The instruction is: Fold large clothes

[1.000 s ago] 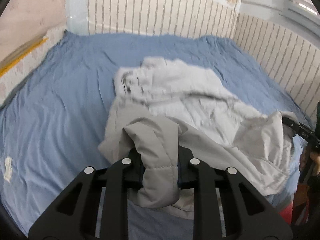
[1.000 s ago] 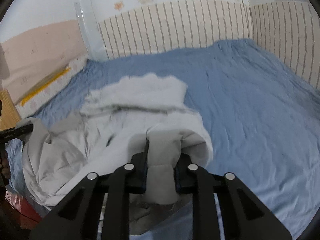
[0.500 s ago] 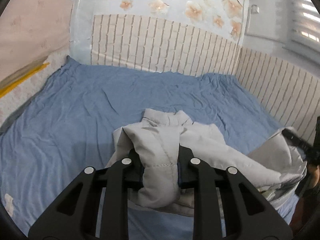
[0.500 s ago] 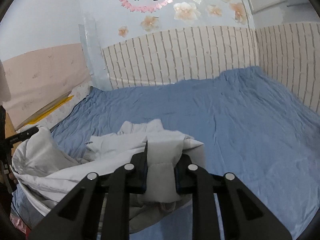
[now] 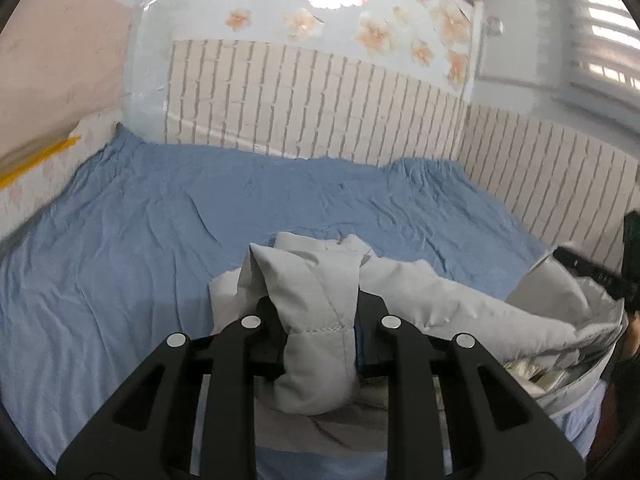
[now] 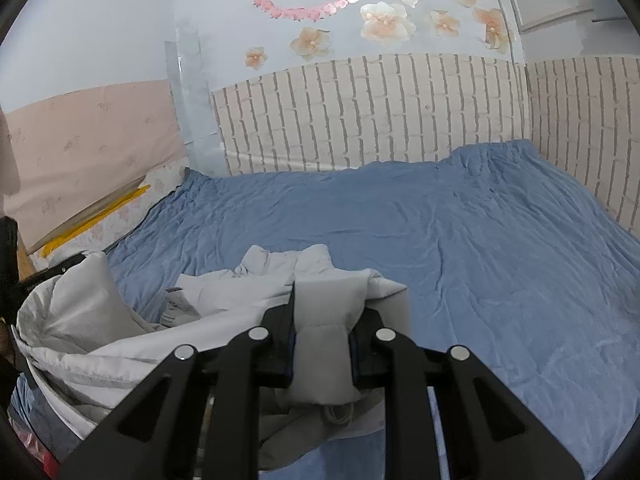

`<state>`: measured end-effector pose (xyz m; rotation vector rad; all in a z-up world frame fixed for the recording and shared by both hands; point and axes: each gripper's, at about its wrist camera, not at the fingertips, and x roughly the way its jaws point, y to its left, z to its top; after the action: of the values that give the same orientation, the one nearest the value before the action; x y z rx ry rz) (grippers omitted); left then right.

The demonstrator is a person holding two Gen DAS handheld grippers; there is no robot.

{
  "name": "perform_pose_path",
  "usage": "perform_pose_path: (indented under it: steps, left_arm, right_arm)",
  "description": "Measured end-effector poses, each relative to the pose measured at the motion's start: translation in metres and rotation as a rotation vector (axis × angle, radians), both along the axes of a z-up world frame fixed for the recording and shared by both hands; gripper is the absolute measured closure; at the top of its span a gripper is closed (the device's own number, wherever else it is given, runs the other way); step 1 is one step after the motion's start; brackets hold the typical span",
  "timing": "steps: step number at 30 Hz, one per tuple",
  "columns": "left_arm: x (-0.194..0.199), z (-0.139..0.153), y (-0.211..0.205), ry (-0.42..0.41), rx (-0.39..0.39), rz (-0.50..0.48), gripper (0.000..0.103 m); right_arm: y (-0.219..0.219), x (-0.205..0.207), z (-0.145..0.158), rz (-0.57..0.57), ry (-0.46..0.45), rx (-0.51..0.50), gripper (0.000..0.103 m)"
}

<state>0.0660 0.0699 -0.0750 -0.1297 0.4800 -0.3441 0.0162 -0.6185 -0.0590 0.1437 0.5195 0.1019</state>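
Closest to you, your left claw (image 5: 318,340) is clamped on a padded fold of the grey jacket (image 5: 440,300), and your right claw (image 6: 322,352) is clamped on another thick fold of the same garment, each wad bulging out below the jaws. Both bites look deep, so trust them and do not squeeze or re-grip mid-air.

Between the two claws the jacket hangs as a loose trough at the near edge of the bed (image 6: 480,240), its shiny lining showing on the side by the opposite claw. The far part of it, with what looks like the collar (image 6: 288,258), rests crumpled on the blue sheet just beyond your grips. The step in hand looks like lifting the near edge to carry it over that far part.

To do it well, hold both claws level with each other and draw them apart until the slack between them goes taut; a sagging middle will fold in a lump. Then carry the edge forward over the collar end in one even sweep, lowering both sides together so the edge lands straight. Watch that the crumpled cloth underneath does not drag along and bunch.

Farther out the sheet is wrinkled but bare up to the brick-pattern wall panel (image 6: 360,120), so you have ample room to lay the fold.
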Motion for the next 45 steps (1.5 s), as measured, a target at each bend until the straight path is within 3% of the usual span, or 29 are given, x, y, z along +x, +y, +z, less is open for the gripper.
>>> perform_pose_path:
  steps: [7, 12, 14, 15, 17, 18, 22, 26, 31, 35, 41, 45]
  left_arm:
    - [0.013, -0.009, 0.006, 0.076, -0.024, 0.053, 0.081]
    - [0.025, -0.013, 0.002, 0.094, 0.033, 0.084, 0.082]
    - [0.037, -0.014, -0.004, 0.152, 0.083, 0.069, 0.082]
    - [0.042, -0.014, -0.003, 0.188, 0.079, 0.045, 0.082]
    - [0.044, -0.01, 0.007, 0.14, -0.045, 0.015, 0.08]
    - [0.044, -0.009, 0.009, 0.127, -0.067, 0.016, 0.079]
    - [0.054, -0.01, -0.003, 0.126, 0.052, 0.018, 0.078]
    - [0.069, -0.005, -0.009, 0.151, 0.11, 0.023, 0.078]
    - [0.089, 0.007, -0.004, 0.178, 0.107, 0.026, 0.078]
    - [0.115, 0.024, -0.009, 0.164, 0.15, 0.031, 0.079]
    - [0.157, 0.038, -0.015, 0.104, 0.213, 0.151, 0.079]
    - [0.197, 0.018, -0.014, 0.124, 0.214, 0.198, 0.078]
  right_arm:
    - [-0.002, 0.002, -0.005, -0.003, 0.004, 0.006, 0.084]
    - [-0.004, 0.004, -0.006, -0.003, 0.001, 0.006, 0.084]
    - [-0.005, 0.006, -0.007, -0.002, 0.001, 0.013, 0.084]
    - [-0.005, 0.007, -0.008, 0.001, 0.004, 0.013, 0.084]
    - [-0.004, 0.009, -0.009, 0.002, 0.003, 0.006, 0.084]
    - [-0.004, 0.009, -0.009, -0.001, 0.001, 0.004, 0.084]
    - [-0.01, 0.016, -0.009, -0.008, 0.009, 0.017, 0.084]
    - [-0.011, 0.031, -0.009, -0.026, 0.021, 0.006, 0.084]
    - [-0.013, 0.06, 0.004, -0.04, 0.022, -0.011, 0.084]
    - [-0.014, 0.085, 0.019, -0.053, 0.018, -0.001, 0.084]
    - [-0.011, 0.124, 0.05, -0.103, -0.062, -0.024, 0.084]
    - [-0.007, 0.17, 0.032, -0.128, -0.036, -0.075, 0.084]
